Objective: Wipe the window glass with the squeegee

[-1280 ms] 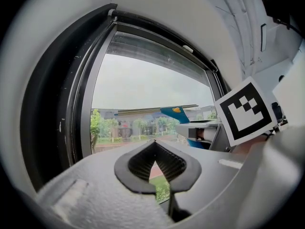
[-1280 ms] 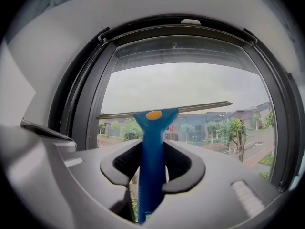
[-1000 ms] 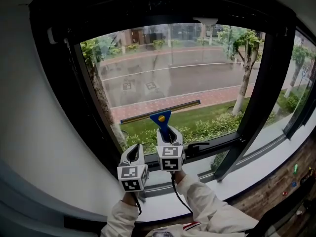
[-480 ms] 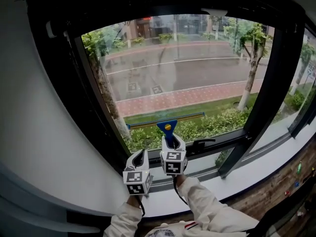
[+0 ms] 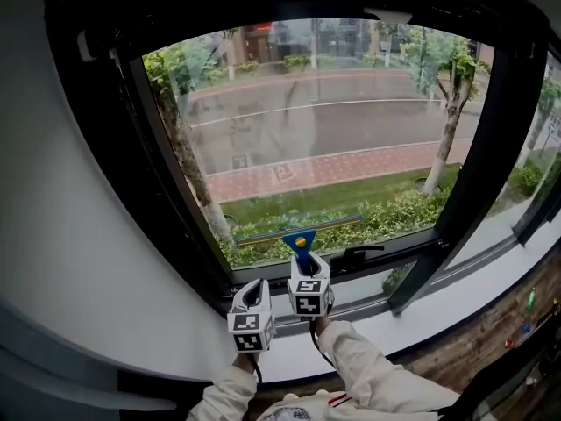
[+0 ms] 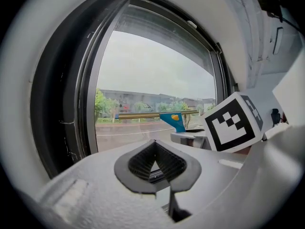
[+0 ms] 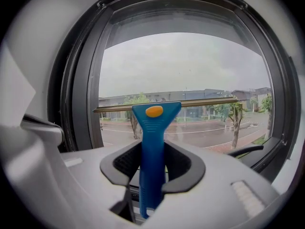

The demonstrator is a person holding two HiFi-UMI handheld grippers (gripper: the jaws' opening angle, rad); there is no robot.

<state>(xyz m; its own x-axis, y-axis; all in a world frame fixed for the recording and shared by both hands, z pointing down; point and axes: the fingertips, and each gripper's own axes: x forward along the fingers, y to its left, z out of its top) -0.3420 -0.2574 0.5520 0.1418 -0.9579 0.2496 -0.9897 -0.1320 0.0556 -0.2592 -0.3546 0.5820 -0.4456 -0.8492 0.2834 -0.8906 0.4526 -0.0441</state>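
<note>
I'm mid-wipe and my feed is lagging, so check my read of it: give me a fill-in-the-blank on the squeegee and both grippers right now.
1. The right gripper is shut on the ____.
2. The left gripper has its jaws together and holds ____.
3. The squeegee has a ____ handle with an orange spot.
4. Its blade lies level near the ____ edge of the window glass.

Missing words: squeegee; nothing; blue; bottom
</note>
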